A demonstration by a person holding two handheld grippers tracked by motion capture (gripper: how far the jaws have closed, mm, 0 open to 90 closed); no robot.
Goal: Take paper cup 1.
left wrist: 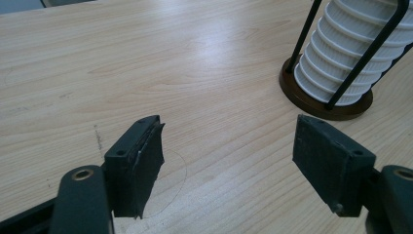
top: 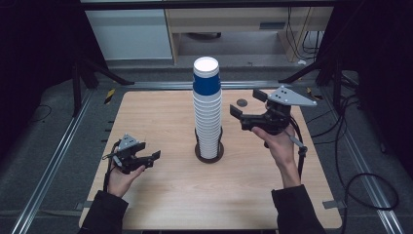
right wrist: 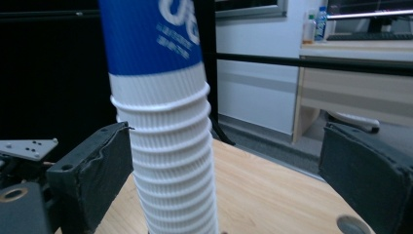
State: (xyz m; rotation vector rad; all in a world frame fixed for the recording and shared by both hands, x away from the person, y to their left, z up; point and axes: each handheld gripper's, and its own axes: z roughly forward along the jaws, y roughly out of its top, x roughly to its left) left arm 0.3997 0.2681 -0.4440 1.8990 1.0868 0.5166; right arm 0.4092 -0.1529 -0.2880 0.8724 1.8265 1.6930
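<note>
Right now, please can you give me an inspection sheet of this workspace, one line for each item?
Surface: light wooden table, bare wood in front.
Job's things: tall cup stack, upside down, blue cup on top, standing in a round wire holder.
Clutter: small dark disc behind the stack.
Grippers: left gripper open, low over the table; right gripper open, raised beside the stack, not touching it.
Cables: one trails from each gripper; more lie on the floor at right.
Surroundings: dark curtains, desk behind.
</note>
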